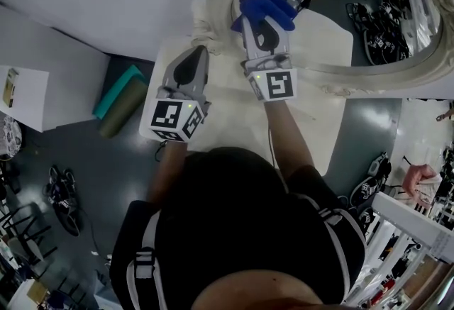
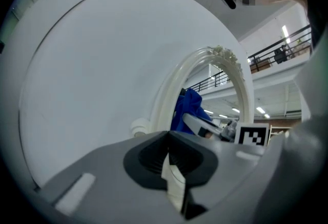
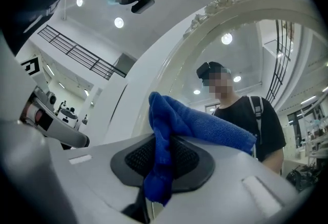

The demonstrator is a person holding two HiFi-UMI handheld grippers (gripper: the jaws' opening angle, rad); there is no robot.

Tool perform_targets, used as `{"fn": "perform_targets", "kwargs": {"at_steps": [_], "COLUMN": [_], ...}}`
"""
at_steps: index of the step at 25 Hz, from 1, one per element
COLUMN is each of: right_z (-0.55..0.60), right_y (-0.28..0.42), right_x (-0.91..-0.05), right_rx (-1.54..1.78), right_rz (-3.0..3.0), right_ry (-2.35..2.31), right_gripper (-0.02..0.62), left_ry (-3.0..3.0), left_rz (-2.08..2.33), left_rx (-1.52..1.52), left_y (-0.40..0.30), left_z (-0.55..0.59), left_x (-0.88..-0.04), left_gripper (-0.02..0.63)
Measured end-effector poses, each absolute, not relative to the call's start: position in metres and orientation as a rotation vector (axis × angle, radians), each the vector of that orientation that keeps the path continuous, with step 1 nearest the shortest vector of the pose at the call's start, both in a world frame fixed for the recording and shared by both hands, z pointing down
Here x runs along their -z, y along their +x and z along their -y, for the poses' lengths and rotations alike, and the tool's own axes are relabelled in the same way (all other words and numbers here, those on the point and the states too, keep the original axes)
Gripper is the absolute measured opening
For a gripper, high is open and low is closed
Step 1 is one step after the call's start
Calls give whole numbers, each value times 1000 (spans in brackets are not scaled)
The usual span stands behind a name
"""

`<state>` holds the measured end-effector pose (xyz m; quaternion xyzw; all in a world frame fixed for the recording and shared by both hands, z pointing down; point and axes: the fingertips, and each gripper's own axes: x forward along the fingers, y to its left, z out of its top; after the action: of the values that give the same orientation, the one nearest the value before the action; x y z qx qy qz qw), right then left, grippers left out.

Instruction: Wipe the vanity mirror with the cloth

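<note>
One blue cloth [image 3: 197,126] hangs from right hand-held gripper [image 1: 261,25].

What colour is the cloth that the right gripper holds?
The cloth is bright blue, clearest in the right gripper view.

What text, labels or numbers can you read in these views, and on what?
No readable text in any view.
On cubes of left gripper and right gripper: black-and-white square markers, which are patterns, not words.
On white box, head view's left: a label, too small to read.
On cloth and mirror frame: no print.
</note>
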<state>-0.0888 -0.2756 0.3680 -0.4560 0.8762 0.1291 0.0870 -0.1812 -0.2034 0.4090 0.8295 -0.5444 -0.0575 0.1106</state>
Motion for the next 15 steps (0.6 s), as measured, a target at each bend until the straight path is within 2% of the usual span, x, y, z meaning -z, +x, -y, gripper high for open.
{"fn": "perform_targets", "kwargs": {"at_steps": [15], "right_z": [285], "right_y": [-117], "right_x": [-404], "right_rx": [-260], "right_rz": [-2681], "right_ry": [-1208], "right_gripper": [63], "left_ry": [2397], "left_rz": [1634], "left_rx": [153], "left_y": [-187], "left_z": [206], "left_x": [-419], "left_gripper": [6]}}
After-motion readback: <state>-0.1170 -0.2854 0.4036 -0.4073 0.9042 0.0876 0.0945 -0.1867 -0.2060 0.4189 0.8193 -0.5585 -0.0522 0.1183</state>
